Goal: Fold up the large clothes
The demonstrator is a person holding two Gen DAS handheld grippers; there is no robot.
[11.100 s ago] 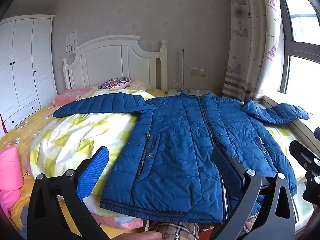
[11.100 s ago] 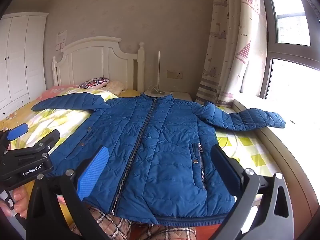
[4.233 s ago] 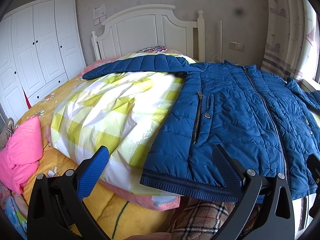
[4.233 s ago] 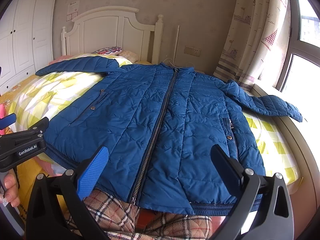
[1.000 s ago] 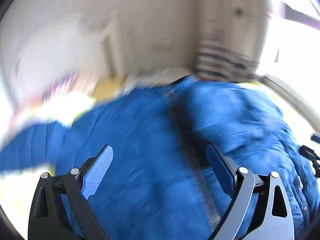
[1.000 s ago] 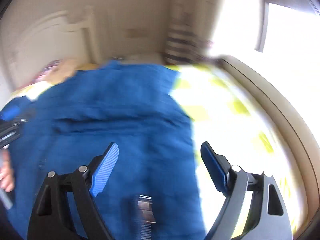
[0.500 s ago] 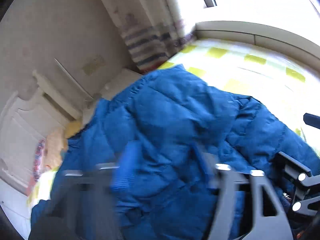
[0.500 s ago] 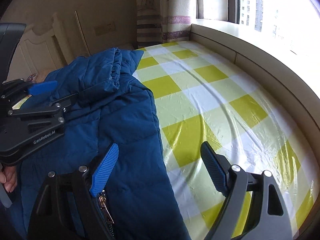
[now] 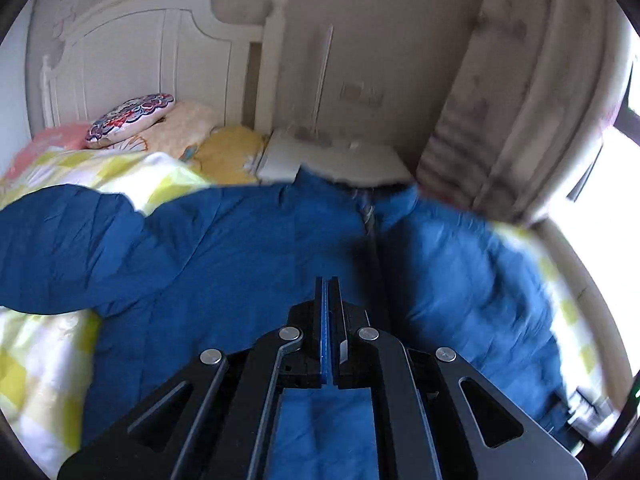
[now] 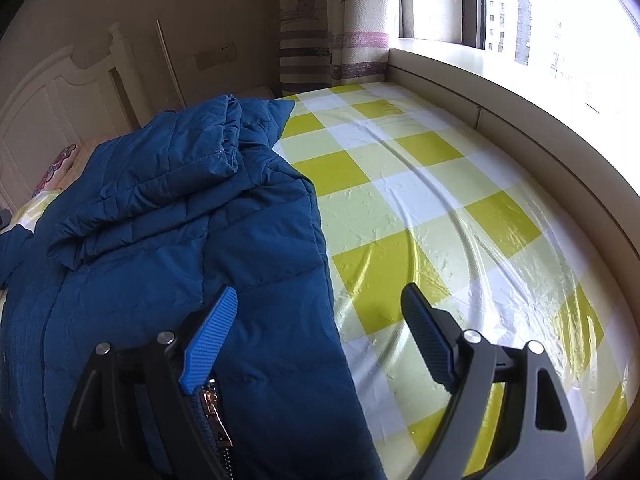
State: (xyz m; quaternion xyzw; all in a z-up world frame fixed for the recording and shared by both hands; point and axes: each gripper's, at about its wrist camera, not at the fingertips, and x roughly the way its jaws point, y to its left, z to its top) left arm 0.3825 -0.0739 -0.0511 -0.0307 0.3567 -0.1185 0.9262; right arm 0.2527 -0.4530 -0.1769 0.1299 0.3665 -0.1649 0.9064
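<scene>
The blue quilted jacket (image 10: 168, 240) lies on the checked bedspread (image 10: 420, 200), right sleeve folded across its front to narrow it. Left claw (image 9: 327, 292) is pinched closed, empty; right claw (image 10: 316, 320) gapes, empty.

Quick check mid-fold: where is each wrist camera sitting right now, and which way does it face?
Left wrist: low over the jacket, facing the headboard; its own claw shows, shut.
Right wrist: at the jacket's window-side edge, facing the checked sheet and window; its own claw shows, open, empty.
Shared: the blue jacket, the headboard, the curtain.
</scene>
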